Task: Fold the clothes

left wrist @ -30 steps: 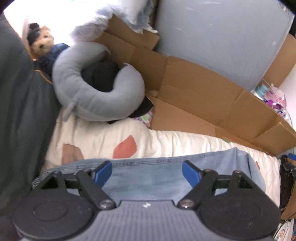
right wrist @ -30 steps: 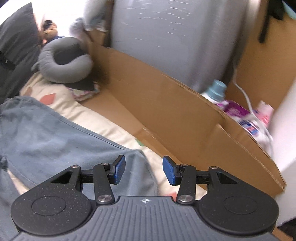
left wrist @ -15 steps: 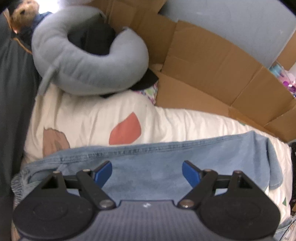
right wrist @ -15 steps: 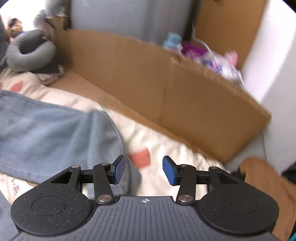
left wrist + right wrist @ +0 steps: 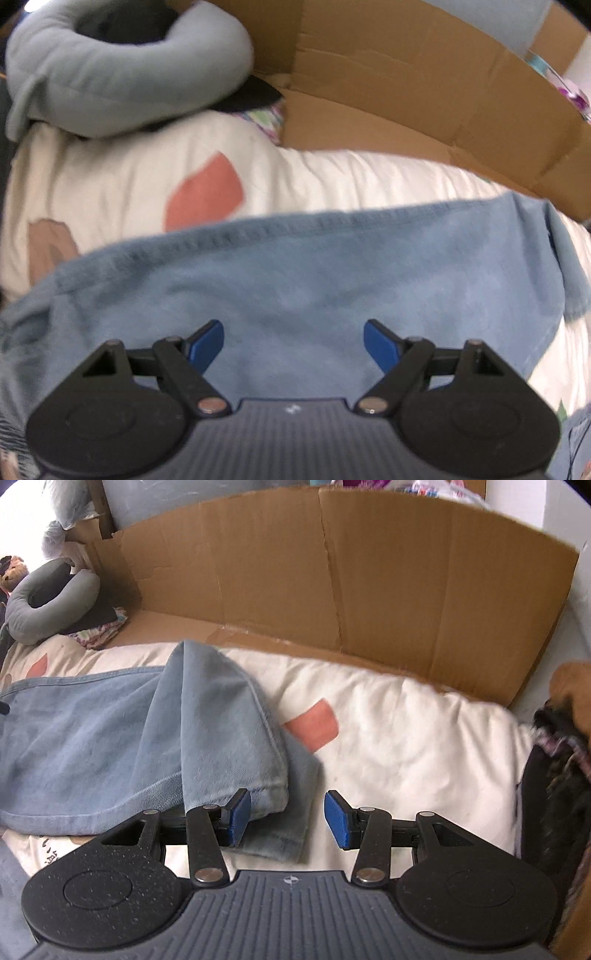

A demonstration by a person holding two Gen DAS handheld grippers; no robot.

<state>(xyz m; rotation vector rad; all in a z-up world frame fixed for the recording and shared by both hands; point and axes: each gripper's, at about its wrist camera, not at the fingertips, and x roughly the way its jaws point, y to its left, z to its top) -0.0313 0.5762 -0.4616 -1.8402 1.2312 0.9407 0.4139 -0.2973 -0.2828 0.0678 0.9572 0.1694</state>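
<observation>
Hard to make out in the left wrist view: motion blur over most of the picture, with seams and weave of the jeans (image 5: 314, 280) smeared. Cut off at the bottom edge by the gripper body, so the near part of the garment stays hidden. At the top edge, only a sliver of the grey neck pillow (image 5: 122, 74) and a dark item under it, kind unclear. At the far right edge of the right wrist view, a dark pile of fabric (image 5: 554, 775) with a plaid bit, cropped and unreadable. Far left there, a small plush toy (image 5: 11, 576), half out of frame.

Pale blue denim, spread flat across a cream bedcover (image 5: 406, 720) printed with coral leaf shapes. Long stitched hem running left to right in the left wrist view. In the right wrist view, one end doubled over itself into a soft ridge, with a stitched cuff edge and a lower layer poking out beneath it. Brown cardboard wall (image 5: 332, 572) standing along the far side of the bed, apart from the denim.

Left gripper (image 5: 293, 345) hanging over the middle of the denim, blue pads spread wide, nothing between them; contact with the cloth not clear. Right gripper (image 5: 288, 821) at the folded cuff end, pads partway apart, not clamped: left pad over the cuff edge, right pad over bare bedcover.
</observation>
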